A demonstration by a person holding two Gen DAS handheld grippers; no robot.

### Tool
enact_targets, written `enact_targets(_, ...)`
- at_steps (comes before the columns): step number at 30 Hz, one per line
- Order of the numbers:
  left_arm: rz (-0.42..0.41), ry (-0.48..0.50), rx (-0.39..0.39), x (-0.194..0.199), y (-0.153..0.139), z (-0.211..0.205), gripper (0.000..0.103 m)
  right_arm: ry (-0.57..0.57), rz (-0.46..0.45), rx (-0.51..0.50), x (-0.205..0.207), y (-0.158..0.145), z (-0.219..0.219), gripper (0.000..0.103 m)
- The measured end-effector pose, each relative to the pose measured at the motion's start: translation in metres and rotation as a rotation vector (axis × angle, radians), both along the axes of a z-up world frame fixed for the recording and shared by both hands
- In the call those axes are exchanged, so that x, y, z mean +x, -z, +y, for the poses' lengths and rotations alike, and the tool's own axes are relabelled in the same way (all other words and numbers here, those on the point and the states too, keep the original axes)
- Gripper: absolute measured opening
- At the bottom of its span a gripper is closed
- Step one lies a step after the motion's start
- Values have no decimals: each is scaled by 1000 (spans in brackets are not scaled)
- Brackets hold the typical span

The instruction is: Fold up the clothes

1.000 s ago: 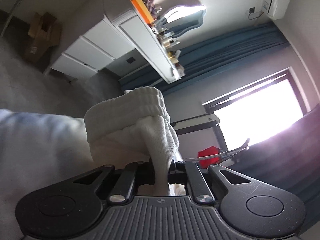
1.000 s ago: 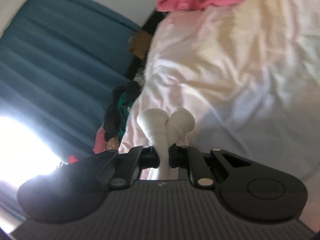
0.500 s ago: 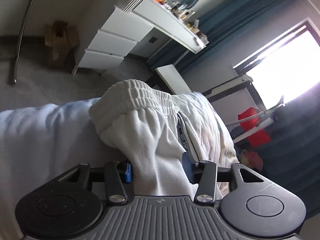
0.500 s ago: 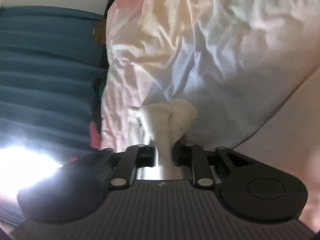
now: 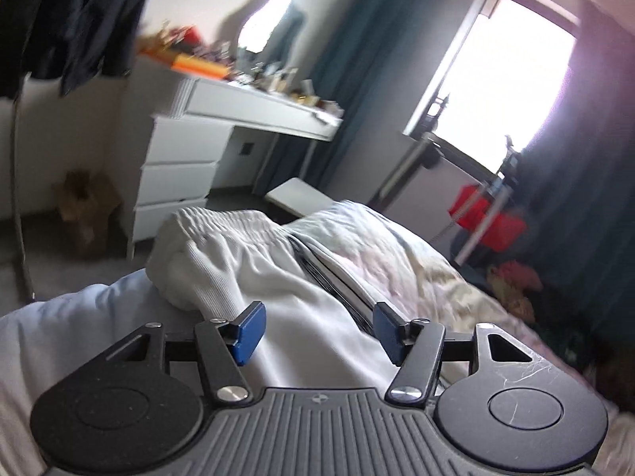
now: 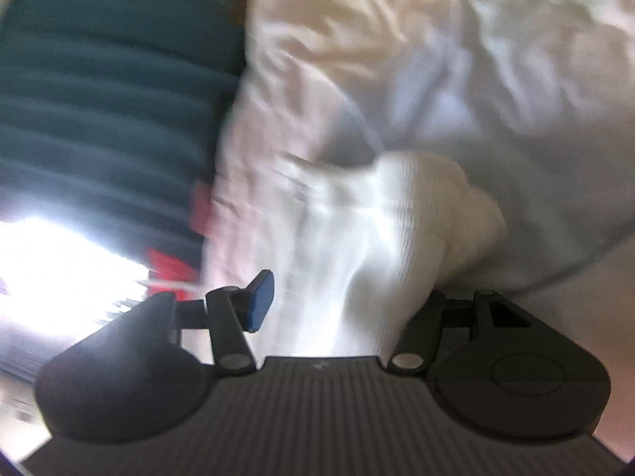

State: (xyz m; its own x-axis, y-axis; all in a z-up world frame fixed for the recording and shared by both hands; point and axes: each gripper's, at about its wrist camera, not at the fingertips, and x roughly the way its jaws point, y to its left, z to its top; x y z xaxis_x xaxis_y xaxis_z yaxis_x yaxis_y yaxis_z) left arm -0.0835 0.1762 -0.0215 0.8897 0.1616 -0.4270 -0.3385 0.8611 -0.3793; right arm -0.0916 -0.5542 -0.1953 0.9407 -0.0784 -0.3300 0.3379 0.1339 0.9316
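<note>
Both my left gripper (image 5: 315, 329) and right gripper (image 6: 341, 297) are opening, releasing the white trousers (image 5: 254, 265) onto the bed (image 5: 416, 273). The cloth lies between the jaws, unpressed. I should draw back straight, so the fold does not drag.

Bedroom, daylit. White dressing counter (image 5: 254, 115) with three drawers against a pale wall (image 5: 190, 8), top cluttered with small items, mirror (image 5: 264, 20) above. Teal curtains (image 5: 349, 51) flank a bright, overexposed window (image 5: 504, 79). Grey floor (image 5: 16, 254). Bed (image 5: 416, 261) under pale rumpled bedding. Dark garments (image 5: 71, 16) hang upper left.
</note>
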Motion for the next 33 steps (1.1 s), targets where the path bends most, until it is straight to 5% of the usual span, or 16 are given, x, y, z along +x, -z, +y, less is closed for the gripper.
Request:
enact_targets(3, 12, 118, 60, 4, 3, -27, 70, -8, -101, -24, 3, -8, 3, 59)
enact_targets(8, 44, 398, 128, 36, 10, -86, 80, -83, 106, -105, 23, 0, 5, 58)
enact_targets(11, 54, 503, 199, 55, 18, -130, 80, -92, 153, -116, 26, 6, 3, 58)
enact_targets(16, 95, 585, 277, 79, 52, -180, 81, -82, 173, -168, 33, 3, 6, 58)
enact_targets(22, 214, 658, 372, 94, 106, -201, 82, -80, 10, -240, 40, -18, 13, 59)
enact_targets(25, 213, 656, 372, 90, 105, -200, 83, -77, 69, -279, 48, -23, 16, 59)
enact_targets(26, 213, 655, 360, 90, 104, -199, 83, -80, 109, -309, 51, -25, 18, 56)
enact_targets(29, 206, 652, 358, 86, 103, -197, 83, -81, 220, -397, 59, -34, 21, 17)
enact_targets(33, 199, 645, 373, 86, 99, -200, 83, -68, 272, -574, 62, -64, 50, 13)
